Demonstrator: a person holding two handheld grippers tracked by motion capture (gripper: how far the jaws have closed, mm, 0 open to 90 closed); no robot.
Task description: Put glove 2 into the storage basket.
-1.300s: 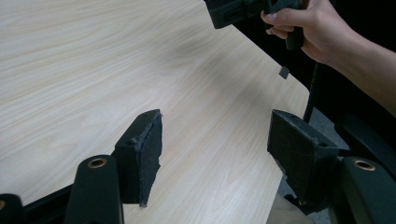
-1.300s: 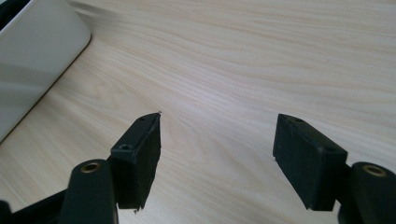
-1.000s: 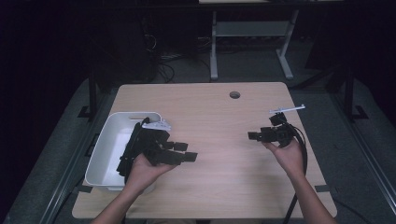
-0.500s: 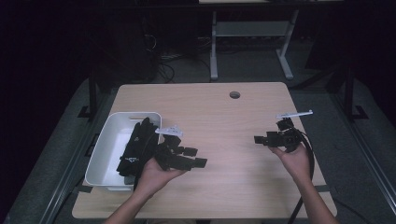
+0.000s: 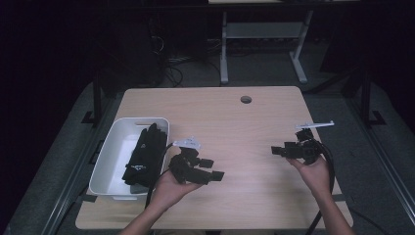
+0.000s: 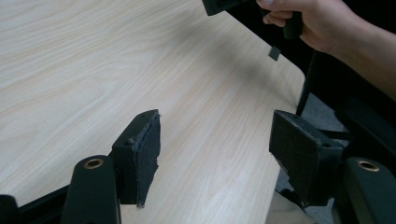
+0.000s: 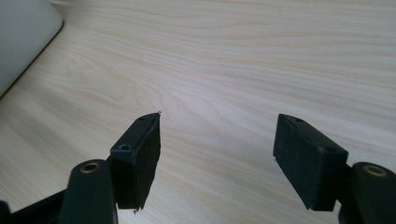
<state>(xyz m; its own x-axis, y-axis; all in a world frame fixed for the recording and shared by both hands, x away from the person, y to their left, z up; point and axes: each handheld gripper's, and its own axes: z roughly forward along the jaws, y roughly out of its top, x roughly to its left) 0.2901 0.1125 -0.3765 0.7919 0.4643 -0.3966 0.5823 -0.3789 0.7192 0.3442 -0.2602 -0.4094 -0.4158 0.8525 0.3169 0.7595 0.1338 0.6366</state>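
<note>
High view: left tool [image 5: 208, 169] has left the bin [image 5: 110, 161] and its dark bundle [image 5: 144, 154], hovering over bare surface [image 5: 244, 127]; right tool [image 5: 280, 150] too. Both wide, empty; nothing picked yet.

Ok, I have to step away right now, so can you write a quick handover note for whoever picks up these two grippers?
Left gripper: open, holding nothing, above the table just right of the white bin.
Right gripper: open, holding nothing, above the table's right side.
Black fabric item: lying in the bin, touched by neither gripper.
Done: nothing that can be told.
Left: probably a grasp on the fabric.
</note>
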